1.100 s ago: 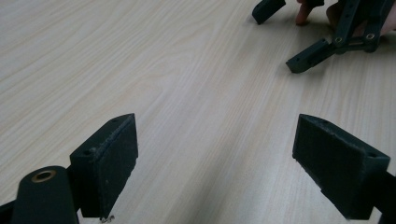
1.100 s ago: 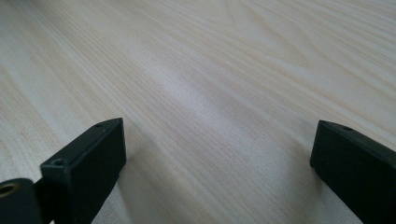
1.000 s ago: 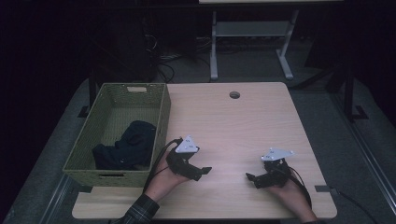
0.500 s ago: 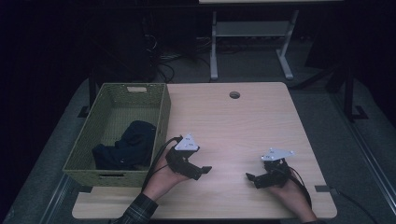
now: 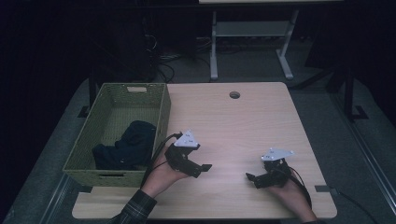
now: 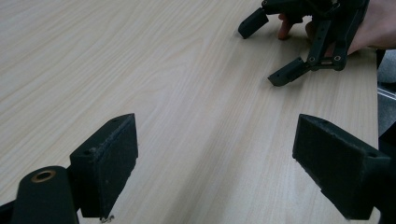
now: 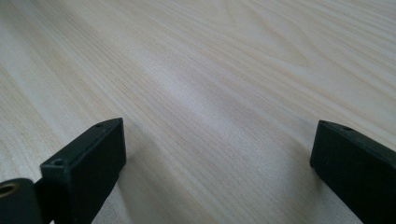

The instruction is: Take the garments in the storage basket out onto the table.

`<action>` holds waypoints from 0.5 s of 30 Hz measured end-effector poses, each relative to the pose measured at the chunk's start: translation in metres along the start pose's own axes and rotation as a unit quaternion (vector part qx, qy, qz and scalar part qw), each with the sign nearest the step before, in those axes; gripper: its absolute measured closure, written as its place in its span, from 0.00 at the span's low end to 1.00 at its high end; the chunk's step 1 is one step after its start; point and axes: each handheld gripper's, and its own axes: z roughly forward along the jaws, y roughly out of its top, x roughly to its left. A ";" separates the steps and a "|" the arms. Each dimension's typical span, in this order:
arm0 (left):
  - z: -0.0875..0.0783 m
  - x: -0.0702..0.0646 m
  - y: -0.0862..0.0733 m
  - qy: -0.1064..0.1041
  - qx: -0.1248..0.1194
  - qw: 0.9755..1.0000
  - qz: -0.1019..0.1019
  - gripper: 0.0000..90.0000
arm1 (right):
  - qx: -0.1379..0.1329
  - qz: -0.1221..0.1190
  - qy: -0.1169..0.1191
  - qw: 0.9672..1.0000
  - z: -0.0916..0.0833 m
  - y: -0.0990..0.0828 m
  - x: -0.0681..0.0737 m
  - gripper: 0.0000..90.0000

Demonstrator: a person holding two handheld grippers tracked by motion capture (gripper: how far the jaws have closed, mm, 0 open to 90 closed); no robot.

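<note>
Wooden table (image 5: 243, 121), green basket (image 5: 161, 109) overhead, both hand-held grippers gaping

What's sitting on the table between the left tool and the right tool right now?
Nothing: the stretch between the left tool and the right tool is bare wooden table, as the high view shows. The left gripper view agrees.

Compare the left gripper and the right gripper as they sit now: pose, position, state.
The left gripper sits close beside the green basket, while the right gripper sits toward the table's other side. The left gripper's jaws point toward the right gripper, and the right gripper's jaws point back toward the left. Shared: both are held low over the bare wood, jaws wide open with nothing between them, each with a grey plate on top.
</note>
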 end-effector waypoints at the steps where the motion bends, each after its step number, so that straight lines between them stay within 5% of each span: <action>1: 0.000 0.000 0.001 -0.001 0.000 1.000 0.000 0.15 | 0.000 0.000 0.000 1.000 0.000 0.000 0.000 0.04; 15: -0.008 0.001 0.011 -0.001 0.013 1.000 0.006 0.15 | 0.000 0.000 0.000 1.000 0.000 0.000 0.000 0.04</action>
